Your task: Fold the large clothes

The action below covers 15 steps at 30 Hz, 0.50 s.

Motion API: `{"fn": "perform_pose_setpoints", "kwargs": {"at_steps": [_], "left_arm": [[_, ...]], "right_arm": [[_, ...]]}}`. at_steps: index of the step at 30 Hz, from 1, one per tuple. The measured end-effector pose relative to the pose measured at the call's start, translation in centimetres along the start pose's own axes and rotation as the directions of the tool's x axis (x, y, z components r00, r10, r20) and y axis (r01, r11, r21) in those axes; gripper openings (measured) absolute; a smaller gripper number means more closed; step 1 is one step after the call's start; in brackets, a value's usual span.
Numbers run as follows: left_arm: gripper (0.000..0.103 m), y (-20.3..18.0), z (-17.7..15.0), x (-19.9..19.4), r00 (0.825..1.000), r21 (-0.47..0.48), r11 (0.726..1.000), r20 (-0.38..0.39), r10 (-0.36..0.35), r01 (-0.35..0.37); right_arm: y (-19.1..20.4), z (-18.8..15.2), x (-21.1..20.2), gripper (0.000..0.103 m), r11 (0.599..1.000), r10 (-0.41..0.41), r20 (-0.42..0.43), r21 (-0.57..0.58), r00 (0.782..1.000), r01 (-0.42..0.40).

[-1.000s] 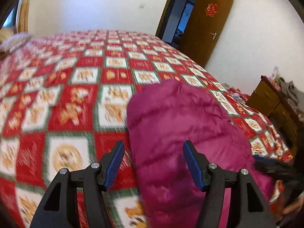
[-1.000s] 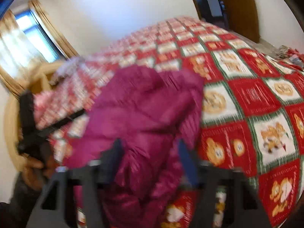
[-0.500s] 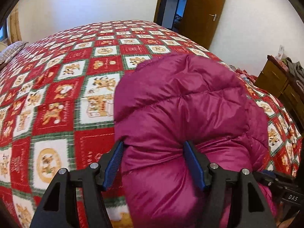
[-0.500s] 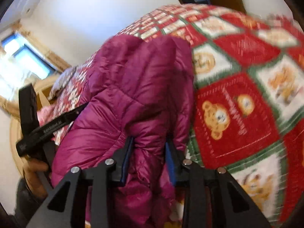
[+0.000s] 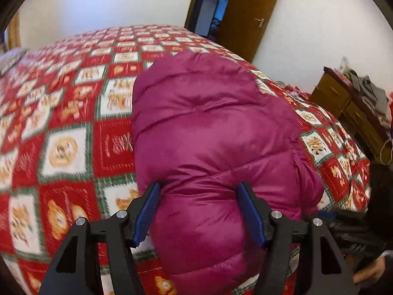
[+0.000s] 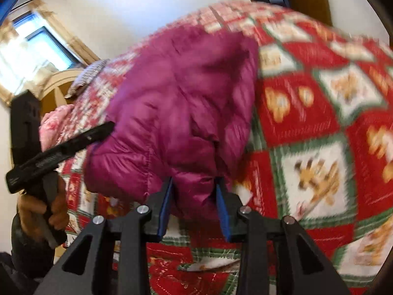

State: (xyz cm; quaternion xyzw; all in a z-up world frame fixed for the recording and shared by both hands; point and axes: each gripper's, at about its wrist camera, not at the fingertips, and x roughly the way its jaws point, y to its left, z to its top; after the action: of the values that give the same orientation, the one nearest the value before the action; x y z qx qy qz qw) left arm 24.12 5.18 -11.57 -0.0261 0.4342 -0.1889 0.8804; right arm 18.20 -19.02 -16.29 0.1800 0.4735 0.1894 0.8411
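The puffy magenta quilted down jacket (image 5: pixel 208 132) lies bunched on the red, white and green patchwork bedspread (image 5: pixel 68 132), near its front edge. The left gripper (image 5: pixel 200 211) straddles the jacket's near end, one finger on each side of the bulge. In the right wrist view the right gripper (image 6: pixel 194 204) brackets a fold at the jacket's near edge, with the left gripper (image 6: pixel 56 147) at the jacket's left side. Behind the bed stands the brown wooden door (image 5: pixel 248 14); to the bed's right stands the brown wooden dresser (image 5: pixel 353 113)
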Motion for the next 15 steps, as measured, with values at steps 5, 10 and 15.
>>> {"fn": "perform_pose_setpoints", "kwargs": {"at_steps": [5,10,15], "left_arm": [[0.070,-1.0,0.0,0.7,0.998,0.051,0.997,-0.018,0.065,-0.064],[0.070,0.1,0.6,-0.5,0.998,0.026,0.998,-0.019,0.065,-0.065],[0.070,1.2,2.3,-1.3,0.988,0.035,0.988,0.017,0.152,-0.152]], "right_arm": [[-1.3,-0.6,1.7,0.037,1.000,0.004,-0.012,0.031,1.000,-0.003],[-1.1,1.3,-1.9,0.045,0.999,0.038,0.034,0.008,0.999,-0.039],[-1.5,4.4,-4.6,0.065,0.999,0.030,0.140,-0.024,0.990,-0.026]]}}
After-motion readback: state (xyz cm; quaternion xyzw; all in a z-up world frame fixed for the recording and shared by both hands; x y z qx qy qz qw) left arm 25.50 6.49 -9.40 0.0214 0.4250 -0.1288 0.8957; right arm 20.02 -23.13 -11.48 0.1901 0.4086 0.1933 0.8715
